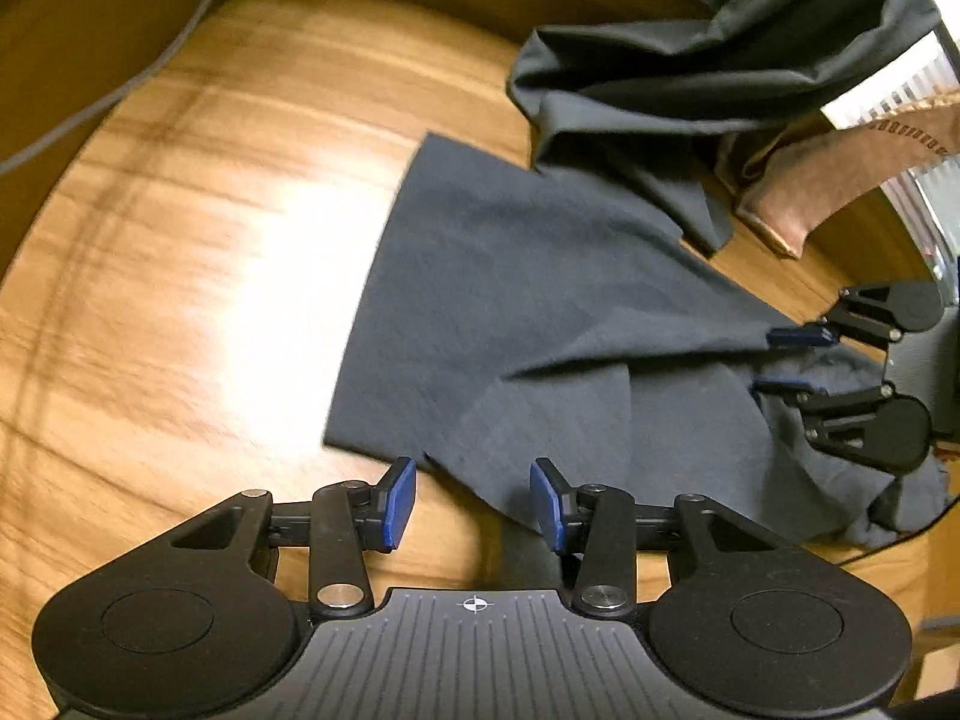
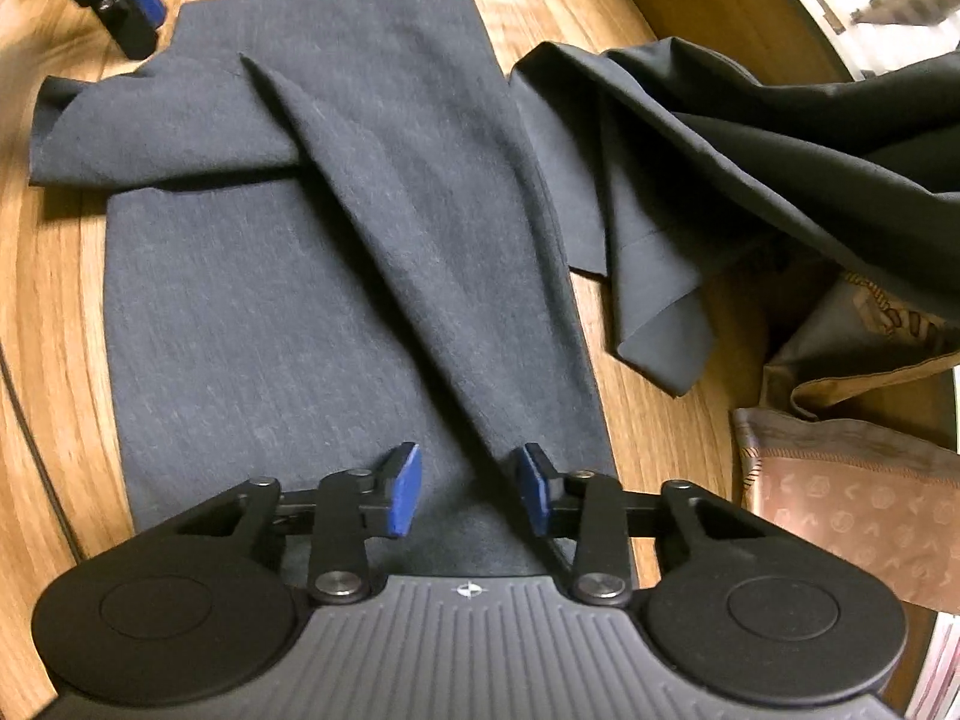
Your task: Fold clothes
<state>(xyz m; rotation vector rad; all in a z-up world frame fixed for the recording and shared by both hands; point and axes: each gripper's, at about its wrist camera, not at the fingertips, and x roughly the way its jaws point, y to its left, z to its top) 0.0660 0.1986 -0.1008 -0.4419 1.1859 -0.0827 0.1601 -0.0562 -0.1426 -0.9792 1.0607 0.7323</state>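
While your jaws stand part-spread, pinching nothing: right gripper (image 2: 468, 492) over near end of grey garment (image 2: 336, 276), raised fold ridge between pads. Left gripper (image 1: 474, 501) at garment's side corner. Garment flat on worktop (image 1: 180, 276), long axis running away from right jaws; dark heap (image 2: 750, 138) beside.

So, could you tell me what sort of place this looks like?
Probably a home room: clothes lie on a wooden table, namely a grey garment, a darker one and a patterned brown cloth.
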